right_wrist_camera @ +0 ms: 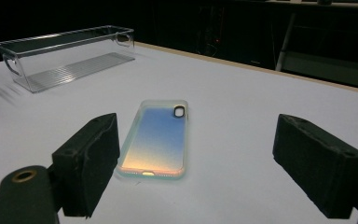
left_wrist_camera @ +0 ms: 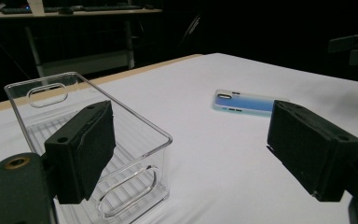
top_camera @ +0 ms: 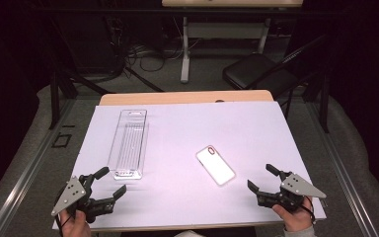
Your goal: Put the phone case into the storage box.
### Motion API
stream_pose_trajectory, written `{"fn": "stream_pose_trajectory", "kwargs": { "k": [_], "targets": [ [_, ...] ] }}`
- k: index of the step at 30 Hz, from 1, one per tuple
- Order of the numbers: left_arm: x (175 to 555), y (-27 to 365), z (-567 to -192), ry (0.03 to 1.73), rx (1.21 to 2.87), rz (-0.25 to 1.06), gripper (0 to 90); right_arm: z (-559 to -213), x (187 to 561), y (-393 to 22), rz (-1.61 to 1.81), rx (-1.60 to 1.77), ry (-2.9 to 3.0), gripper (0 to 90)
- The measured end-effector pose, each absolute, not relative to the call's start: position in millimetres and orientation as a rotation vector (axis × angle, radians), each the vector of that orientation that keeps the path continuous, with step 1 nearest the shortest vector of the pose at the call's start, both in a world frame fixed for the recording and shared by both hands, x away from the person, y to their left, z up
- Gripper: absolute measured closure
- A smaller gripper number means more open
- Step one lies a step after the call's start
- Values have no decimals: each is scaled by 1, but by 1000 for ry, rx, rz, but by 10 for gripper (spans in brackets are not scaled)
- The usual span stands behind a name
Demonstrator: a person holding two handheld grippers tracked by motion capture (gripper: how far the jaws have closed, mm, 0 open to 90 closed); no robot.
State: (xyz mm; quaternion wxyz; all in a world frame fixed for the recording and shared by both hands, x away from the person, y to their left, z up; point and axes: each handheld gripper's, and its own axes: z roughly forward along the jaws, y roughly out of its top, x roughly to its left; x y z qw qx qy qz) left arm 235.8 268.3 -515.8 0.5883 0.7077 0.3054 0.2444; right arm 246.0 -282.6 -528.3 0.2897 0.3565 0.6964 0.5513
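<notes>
A phone case (top_camera: 215, 165) with a pale rim lies flat on the white table, right of centre; it also appears as the case (right_wrist_camera: 157, 139) and the case (left_wrist_camera: 247, 103). A long clear plastic bin (top_camera: 129, 143) stands at the left, seen close as the bin (left_wrist_camera: 98, 154) and far off as the bin (right_wrist_camera: 65, 53). My left gripper (top_camera: 109, 182) rests near the front left edge, open and empty, just short of the bin's near end. My right gripper (top_camera: 263, 178) sits at the front right, open, a little short of the case.
The white sheet (top_camera: 187, 123) covers the table, with a wooden edge (top_camera: 182, 97) at the back. Beyond the table stand a dark chair (top_camera: 259, 74) and a desk leg (top_camera: 184, 49) with cables on the floor.
</notes>
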Motion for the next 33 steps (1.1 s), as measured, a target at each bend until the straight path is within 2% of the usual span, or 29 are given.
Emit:
{"fn": "stream_pose_trajectory", "kwargs": {
  "k": [22,26,30,33],
  "targets": [
    [243,261,-517,795,1667,509,156,-516,256,-270,1338,939,1966,153],
    [242,260,-518,797,1680,504,157,-513,260,-267,1327,949,2003,217],
    [239,258,-517,788,1699,497,156,-510,265,-264,1316,974,2007,143],
    [238,258,-516,790,1703,508,156,-506,273,-263,1317,1031,2016,146]
  ]
}}
